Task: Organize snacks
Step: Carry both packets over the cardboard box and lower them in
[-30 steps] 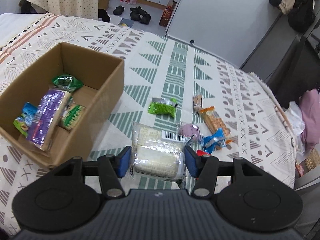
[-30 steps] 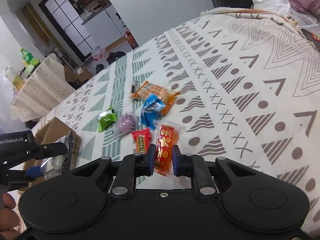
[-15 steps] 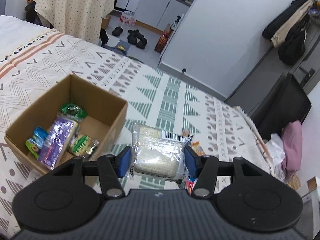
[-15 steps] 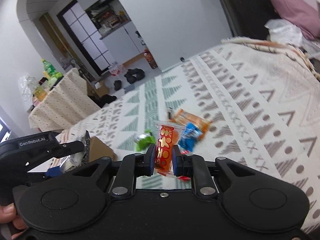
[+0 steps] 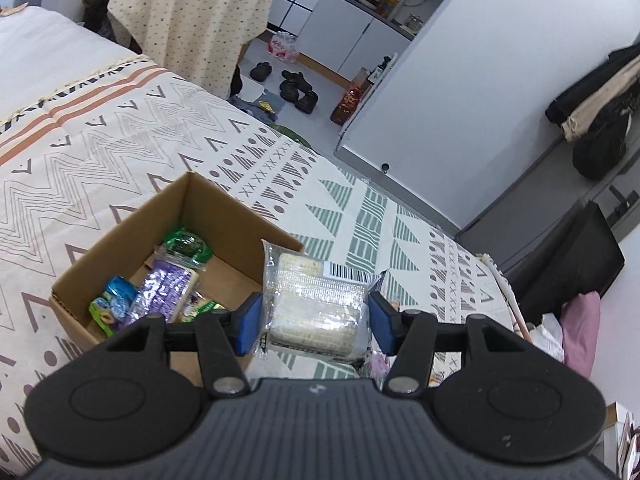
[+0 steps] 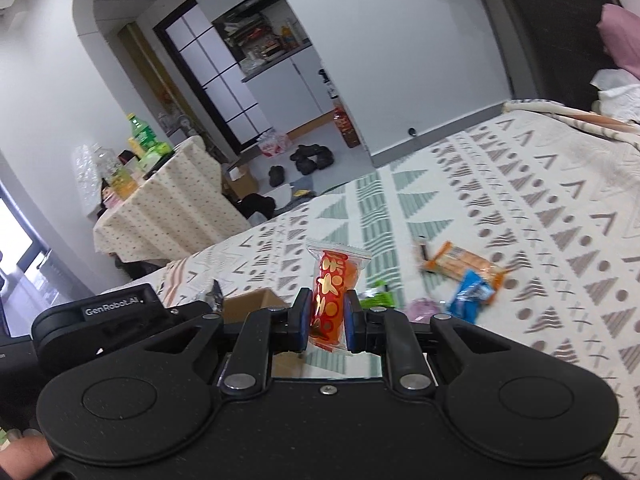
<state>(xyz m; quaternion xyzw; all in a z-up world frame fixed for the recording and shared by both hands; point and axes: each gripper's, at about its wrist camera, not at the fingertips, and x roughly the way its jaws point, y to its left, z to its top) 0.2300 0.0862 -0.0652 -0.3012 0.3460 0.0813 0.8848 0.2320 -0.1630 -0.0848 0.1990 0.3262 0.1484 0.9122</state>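
My left gripper (image 5: 314, 322) is shut on a clear pack of pale wafers (image 5: 316, 304) with a barcode, held in the air just right of the open cardboard box (image 5: 120, 236). Inside the box lie a purple pack (image 5: 166, 294), a green pouch (image 5: 186, 242) and a blue-green packet (image 5: 114, 306). My right gripper (image 6: 327, 320) is shut on a small red and orange snack packet (image 6: 334, 288), lifted above the bed. Behind it on the cover lie an orange biscuit pack (image 6: 464, 266), a blue packet (image 6: 472, 294), a pink one (image 6: 424, 308) and a green one (image 6: 378, 299).
The bed has a patterned cover (image 5: 120, 132). The left gripper's body (image 6: 104, 320) fills the lower left of the right wrist view, with the box's corner (image 6: 252, 304) behind it. A cloth-covered table (image 5: 192, 12) and shoes (image 5: 296, 88) stand beyond the bed.
Both grippers have risen from the bed with their packets. The left one has moved toward the box; the loose snacks have dropped behind the wafer pack. The right view now looks more level.
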